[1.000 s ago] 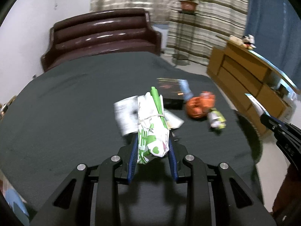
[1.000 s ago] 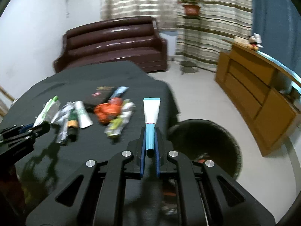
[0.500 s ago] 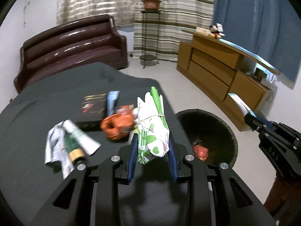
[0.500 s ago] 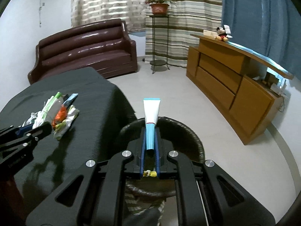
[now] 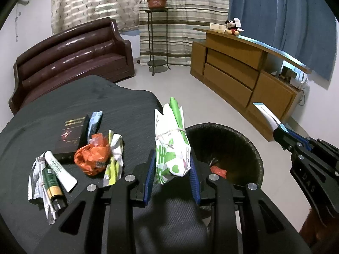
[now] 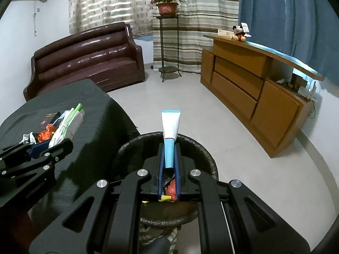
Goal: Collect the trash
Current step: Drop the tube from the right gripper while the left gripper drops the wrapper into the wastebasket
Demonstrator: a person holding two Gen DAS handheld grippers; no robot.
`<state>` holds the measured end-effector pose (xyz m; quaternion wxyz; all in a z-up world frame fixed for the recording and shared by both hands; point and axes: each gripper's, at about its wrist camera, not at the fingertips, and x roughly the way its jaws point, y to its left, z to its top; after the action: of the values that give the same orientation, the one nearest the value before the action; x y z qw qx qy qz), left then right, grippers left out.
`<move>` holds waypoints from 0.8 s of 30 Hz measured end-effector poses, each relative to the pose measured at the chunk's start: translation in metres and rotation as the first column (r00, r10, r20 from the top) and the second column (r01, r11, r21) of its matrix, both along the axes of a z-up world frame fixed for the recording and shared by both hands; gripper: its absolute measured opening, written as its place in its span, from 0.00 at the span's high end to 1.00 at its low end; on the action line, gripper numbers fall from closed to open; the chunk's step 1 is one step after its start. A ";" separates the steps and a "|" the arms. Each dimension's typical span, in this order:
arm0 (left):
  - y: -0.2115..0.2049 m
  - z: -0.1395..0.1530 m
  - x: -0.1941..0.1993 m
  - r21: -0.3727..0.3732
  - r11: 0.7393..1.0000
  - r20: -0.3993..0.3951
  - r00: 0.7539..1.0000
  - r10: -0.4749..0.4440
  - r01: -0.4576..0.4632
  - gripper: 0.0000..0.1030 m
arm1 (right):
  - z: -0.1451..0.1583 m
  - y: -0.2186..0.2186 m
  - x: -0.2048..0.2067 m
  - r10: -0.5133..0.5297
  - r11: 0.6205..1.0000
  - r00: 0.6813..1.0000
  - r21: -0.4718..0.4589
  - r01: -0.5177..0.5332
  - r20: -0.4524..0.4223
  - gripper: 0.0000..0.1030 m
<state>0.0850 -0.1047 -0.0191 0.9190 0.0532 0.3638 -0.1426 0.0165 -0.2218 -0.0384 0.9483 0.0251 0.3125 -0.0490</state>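
My left gripper (image 5: pixel 172 167) is shut on a green and white paper bundle (image 5: pixel 172 144) tied with string, held at the table's right edge beside the black trash bin (image 5: pixel 252 146). My right gripper (image 6: pixel 169 165) is shut on a white and blue tube (image 6: pixel 170 131) and holds it above the bin (image 6: pixel 127 148). Red trash (image 5: pixel 218 171) lies in the bin. The right gripper also shows at the right of the left wrist view (image 5: pixel 284 136), and the left gripper at the left of the right wrist view (image 6: pixel 48 146).
On the dark table (image 5: pixel 118 105) lie an orange bag (image 5: pixel 93 158), a yellow-green wrapper (image 5: pixel 115 158), a black box (image 5: pixel 72 135), a blue packet (image 5: pixel 95 121), a white tube (image 5: pixel 60 170) and a battery (image 5: pixel 52 187). A wooden cabinet (image 6: pixel 254 84) and a brown sofa (image 6: pixel 89 57) stand beyond.
Both grippers have swung right from over the table towards the bin, each still holding its item. The right gripper now hangs over the bin.
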 end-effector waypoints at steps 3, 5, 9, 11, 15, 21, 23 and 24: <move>-0.006 -0.002 0.003 0.007 1.000 -0.003 1.000 -0.005 0.005 0.71 | -0.002 -0.005 0.003 -0.008 1.000 1.000 0.008 0.008 -0.004 0.92; -0.010 -0.004 0.005 0.013 1.000 -0.004 1.000 -0.010 0.010 0.71 | -0.003 -0.009 0.005 -0.012 1.000 1.000 0.013 0.012 -0.006 0.92; -0.019 -0.003 0.011 0.018 1.000 -0.003 1.000 -0.017 0.017 0.71 | -0.006 -0.015 0.010 -0.020 0.999 1.000 0.026 0.020 -0.011 0.92; -0.023 -0.004 0.014 0.022 1.000 0.000 1.000 -0.020 0.020 0.70 | -0.008 -0.018 0.013 -0.023 0.999 1.000 0.035 0.024 -0.015 0.91; -0.026 -0.008 0.016 0.032 0.999 0.004 1.000 -0.015 0.015 0.69 | -0.011 -0.022 0.019 -0.031 0.998 0.999 0.058 0.032 -0.018 0.86; -0.029 -0.009 0.019 0.038 0.999 -0.011 1.000 -0.009 0.010 0.50 | -0.013 -0.025 0.019 -0.054 0.996 0.998 0.068 0.055 -0.016 0.72; -0.030 -0.009 0.019 0.037 0.999 -0.015 1.000 -0.011 0.011 0.49 | -0.013 -0.027 0.019 -0.059 0.996 0.998 0.071 0.060 -0.015 0.65; -0.030 -0.009 0.019 0.037 0.999 -0.016 1.000 -0.011 0.012 0.49 | -0.013 -0.027 0.019 -0.061 0.995 0.998 0.072 0.062 -0.014 0.64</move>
<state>0.1040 -0.1344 -0.0277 0.9141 0.0713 0.3734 -0.1414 0.0355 -0.2490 -0.0510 0.9430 0.0686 0.3186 -0.0670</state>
